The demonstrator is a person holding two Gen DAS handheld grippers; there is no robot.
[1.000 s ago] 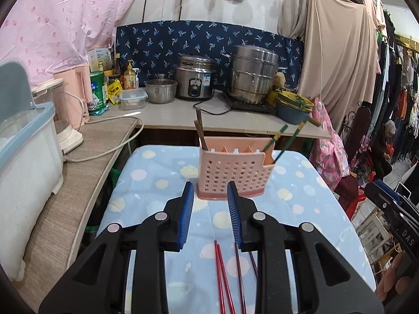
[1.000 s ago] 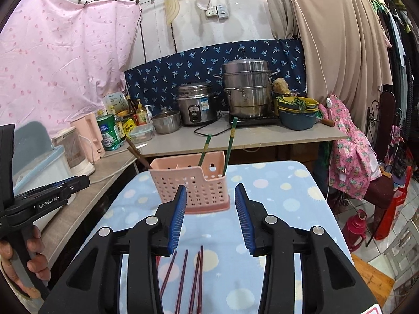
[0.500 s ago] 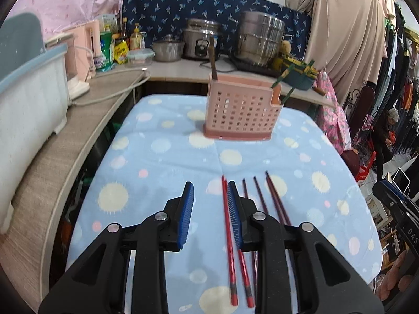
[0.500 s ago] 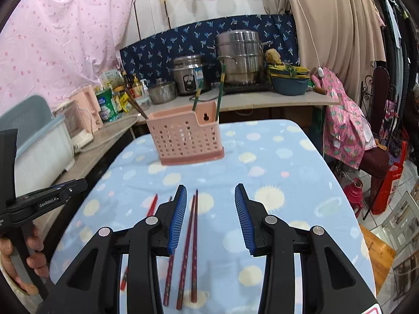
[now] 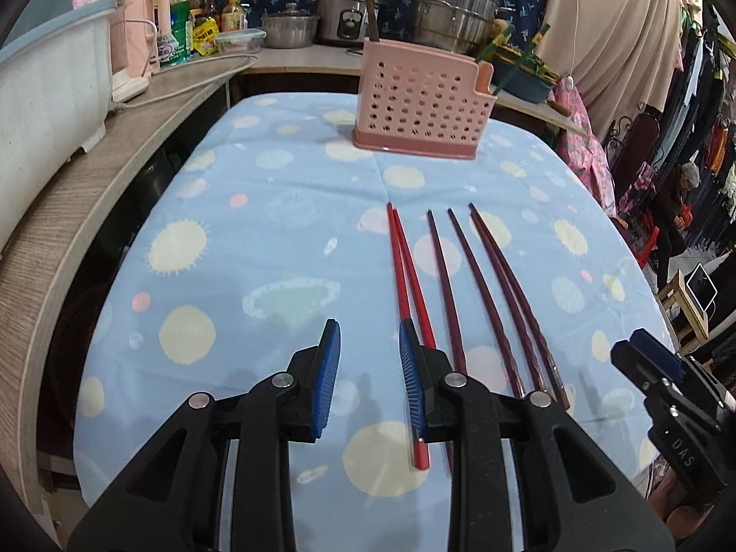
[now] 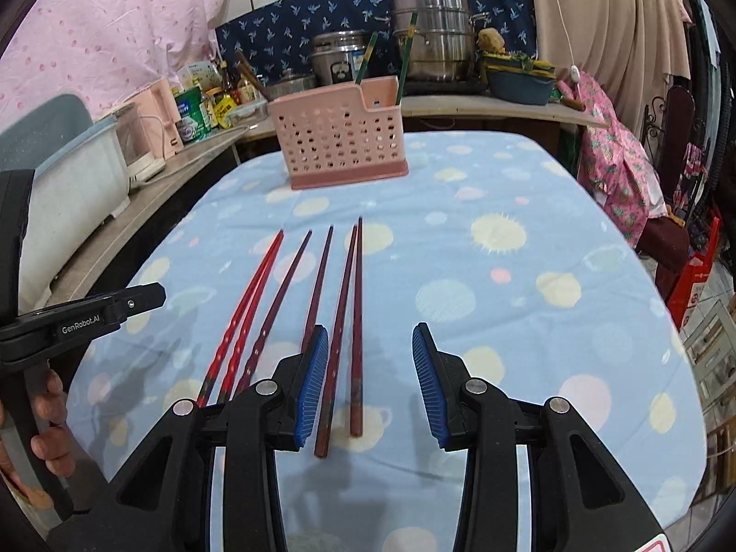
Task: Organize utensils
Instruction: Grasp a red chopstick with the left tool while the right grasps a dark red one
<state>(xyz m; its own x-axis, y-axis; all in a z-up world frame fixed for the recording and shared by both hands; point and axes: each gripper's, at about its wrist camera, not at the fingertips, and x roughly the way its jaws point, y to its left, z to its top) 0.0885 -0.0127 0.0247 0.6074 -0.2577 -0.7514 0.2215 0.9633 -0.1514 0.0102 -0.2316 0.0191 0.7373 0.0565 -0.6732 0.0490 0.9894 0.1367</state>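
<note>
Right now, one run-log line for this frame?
phase: pre-grasp | left gripper: open, empty | right gripper: open, empty, over dark chopsticks | red chopsticks: on cloth | pink caddy: upright, holds green chopsticks

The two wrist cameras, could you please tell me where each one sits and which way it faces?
Left wrist: sits behind the open left tongs, facing along the tablecloth to the pink basket; right tongs show at the edge.
Right wrist: sits behind the open right tongs, over two dark chopsticks; left tongs and hand show.
Shared: basket, red chopsticks, cloth.
</note>
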